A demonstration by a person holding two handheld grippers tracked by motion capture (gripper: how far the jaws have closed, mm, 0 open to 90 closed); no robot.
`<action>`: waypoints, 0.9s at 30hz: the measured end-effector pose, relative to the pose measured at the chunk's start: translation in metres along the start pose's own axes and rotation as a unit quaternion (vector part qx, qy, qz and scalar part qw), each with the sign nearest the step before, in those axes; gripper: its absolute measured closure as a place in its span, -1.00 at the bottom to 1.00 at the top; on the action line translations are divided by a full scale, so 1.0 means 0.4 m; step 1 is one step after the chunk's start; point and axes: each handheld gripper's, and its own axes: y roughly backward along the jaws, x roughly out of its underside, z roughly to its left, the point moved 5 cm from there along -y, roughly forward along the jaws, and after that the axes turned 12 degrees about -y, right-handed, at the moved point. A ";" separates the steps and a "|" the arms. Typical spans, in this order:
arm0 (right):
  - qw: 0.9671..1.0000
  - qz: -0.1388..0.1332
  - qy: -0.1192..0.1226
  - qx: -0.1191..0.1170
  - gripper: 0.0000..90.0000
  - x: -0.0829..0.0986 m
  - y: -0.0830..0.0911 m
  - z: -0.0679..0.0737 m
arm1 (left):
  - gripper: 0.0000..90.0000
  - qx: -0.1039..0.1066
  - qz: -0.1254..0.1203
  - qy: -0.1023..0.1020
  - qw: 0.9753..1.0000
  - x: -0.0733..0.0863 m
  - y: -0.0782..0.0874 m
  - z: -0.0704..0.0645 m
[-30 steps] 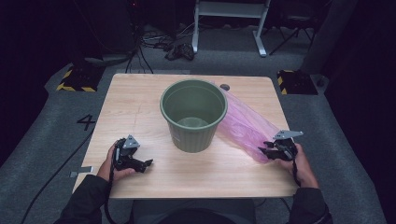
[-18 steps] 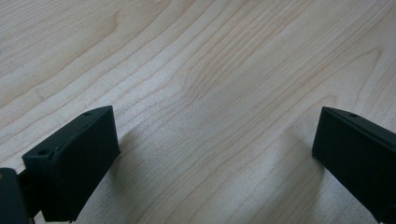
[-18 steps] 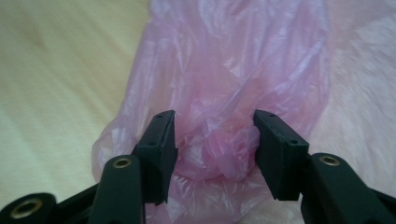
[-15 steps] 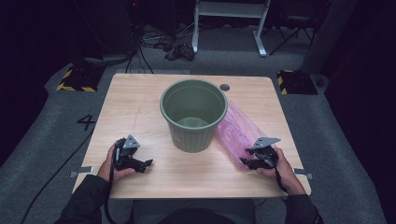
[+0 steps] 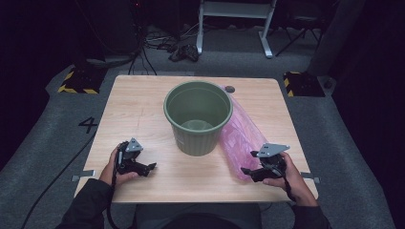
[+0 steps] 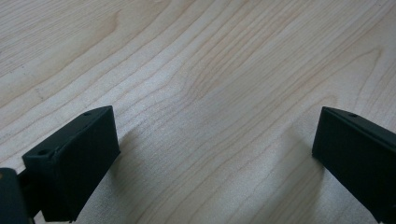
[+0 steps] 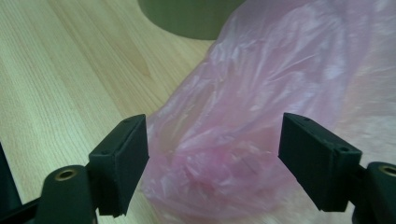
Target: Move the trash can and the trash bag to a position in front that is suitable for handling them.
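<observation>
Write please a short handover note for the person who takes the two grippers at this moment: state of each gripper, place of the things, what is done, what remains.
Left gripper: open, low over bare wood of the table, holding nothing.
Right gripper: open, jaws on either side of the near end of the pink plastic bag, not closed on it.
Green waste bin: upright at the table's middle, no liner in it. The bag lies on the table along the bin's right side.
Done: right gripper is lined up on the bag.
Left: probably close on the bag, lift it, open it and line the bin.
</observation>
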 end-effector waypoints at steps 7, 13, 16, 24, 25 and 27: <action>0.999 -0.024 -0.006 0.041 -0.42 0.011 0.067 -0.053 | -0.99 0.000 0.000 0.000 1.000 0.000 0.000 0.000; 0.993 -0.014 -0.038 0.115 -0.24 0.053 0.076 -0.151 | -0.99 0.000 0.000 0.000 1.000 0.000 0.000 0.000; 0.992 0.000 -0.065 0.110 -0.10 0.080 0.051 -0.188 | -0.99 0.000 0.000 0.000 1.000 0.000 0.000 0.000; 0.996 0.040 -0.059 0.052 0.14 0.108 -0.021 -0.182 | -0.99 0.000 0.000 0.000 1.000 0.000 0.000 0.000; 0.996 0.040 -0.056 0.050 0.14 0.105 -0.025 -0.174 | -0.99 0.000 0.000 0.000 1.000 0.000 0.000 0.000; 0.998 0.039 -0.045 0.038 0.12 0.100 -0.033 -0.156 | -0.99 0.000 0.000 0.000 1.000 0.000 0.000 0.000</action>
